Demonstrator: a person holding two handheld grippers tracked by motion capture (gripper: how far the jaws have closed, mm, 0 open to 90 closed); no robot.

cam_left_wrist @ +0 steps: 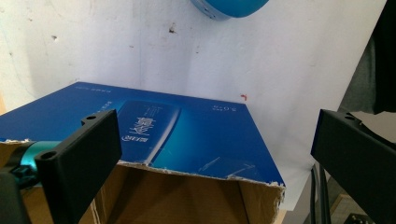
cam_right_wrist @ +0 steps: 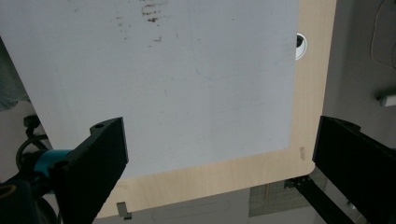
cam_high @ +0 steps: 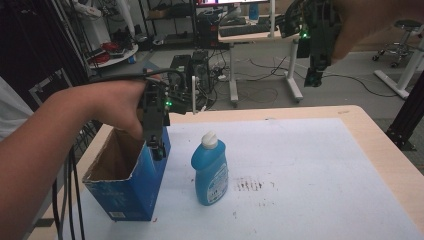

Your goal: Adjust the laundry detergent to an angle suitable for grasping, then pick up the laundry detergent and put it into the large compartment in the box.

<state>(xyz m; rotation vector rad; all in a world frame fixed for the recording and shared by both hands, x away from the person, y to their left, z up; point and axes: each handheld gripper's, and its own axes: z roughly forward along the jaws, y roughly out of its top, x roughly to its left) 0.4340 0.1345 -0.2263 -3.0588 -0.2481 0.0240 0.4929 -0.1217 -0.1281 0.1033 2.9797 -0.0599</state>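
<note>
A blue cardboard box (cam_high: pixel 131 187) with a torn open top stands at the table's left. My left gripper (cam_high: pixel 157 149) hangs over its far right corner, pointing down, jaws wide apart and nothing pressed between them. In the left gripper view the left gripper (cam_left_wrist: pixel 217 126) looks down on the box's blue printed wall (cam_left_wrist: pixel 187 135) and brown inside. A blue bottle (cam_high: pixel 210 172) with a white cap stands upright just right of the box; its base (cam_left_wrist: pixel 229 5) shows at the top edge. My right gripper (cam_high: pixel 313 77) is held high over the table's far side, and the right gripper (cam_right_wrist: pixel 215 130) stands open and empty.
A white sheet (cam_high: pixel 300 170) with a brown smudge (cam_high: pixel 248 185) covers most of the wooden table (cam_high: pixel 380 150). The right gripper view looks down on the sheet (cam_right_wrist: pixel 187 84) and the table's rounded corner (cam_right_wrist: pixel 306 154). Desks, cables and a stool stand on the floor beyond.
</note>
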